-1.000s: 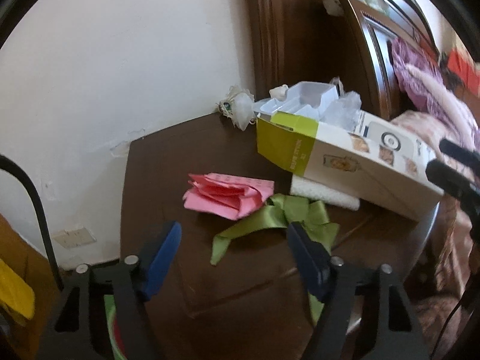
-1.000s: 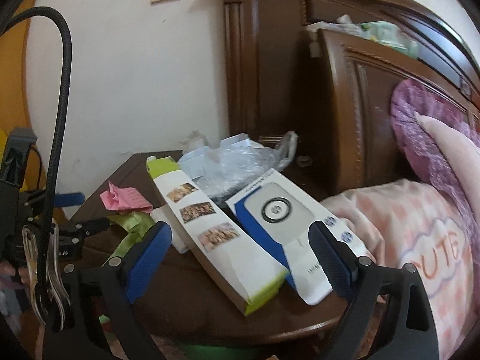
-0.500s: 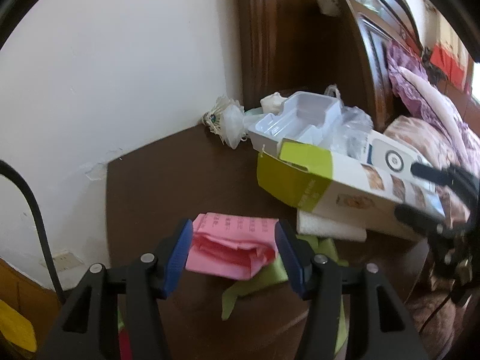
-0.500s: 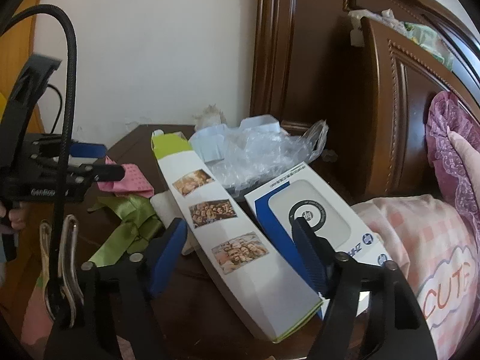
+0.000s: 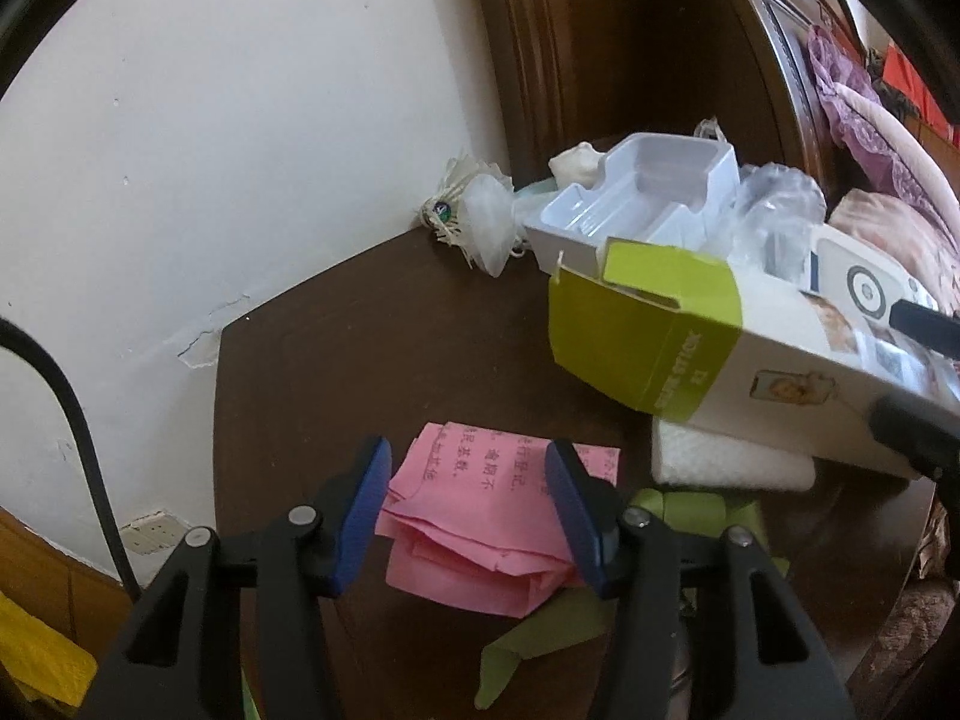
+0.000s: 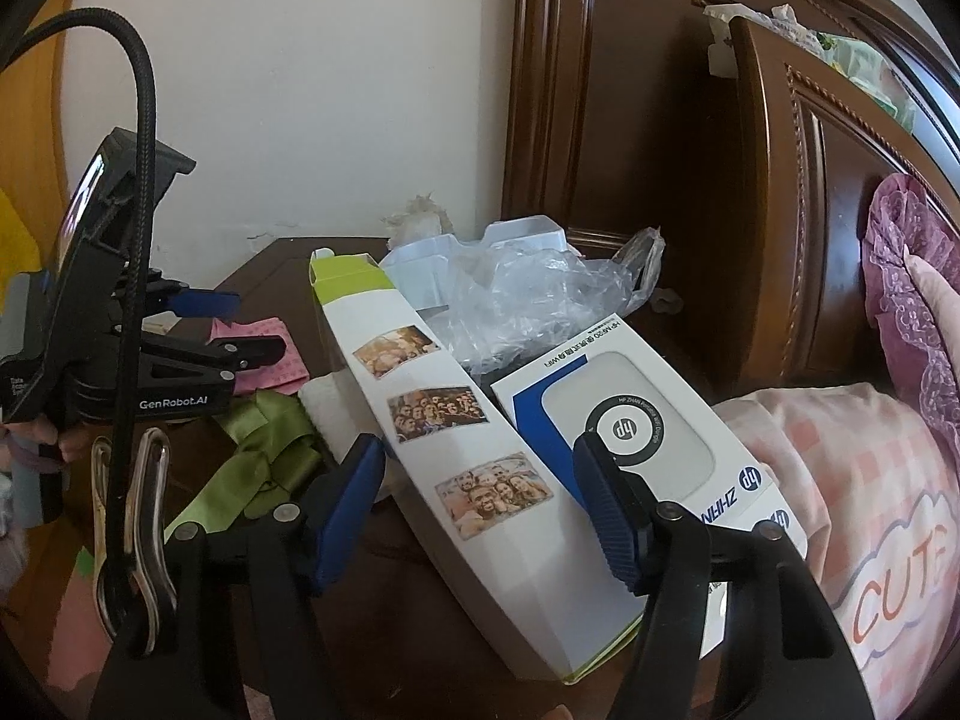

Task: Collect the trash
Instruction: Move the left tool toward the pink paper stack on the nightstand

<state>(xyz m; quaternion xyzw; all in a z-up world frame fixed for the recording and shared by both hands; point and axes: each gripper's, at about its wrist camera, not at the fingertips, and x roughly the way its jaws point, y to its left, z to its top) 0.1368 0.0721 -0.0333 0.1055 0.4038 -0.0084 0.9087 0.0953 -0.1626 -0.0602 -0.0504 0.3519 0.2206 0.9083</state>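
Your left gripper (image 5: pixel 465 501) is closing around the pink paper (image 5: pixel 480 534) on the table (image 5: pixel 336 324), pads not yet clamped. Your right gripper (image 6: pixel 480 504) is closing astride the white box (image 6: pixel 456 438), not pinching it.

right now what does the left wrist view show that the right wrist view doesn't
Only the left wrist view: the left gripper head-on, jaws closing around the folded pink printed paper, pads not yet pressing.

Only the right wrist view: the right gripper closing astride the long white photo-printed carton, the crumpled clear plastic bag and the pink checked bedding.

Both: carton, paper, green ribbon, white moulded plastic tray, dark wooden table.
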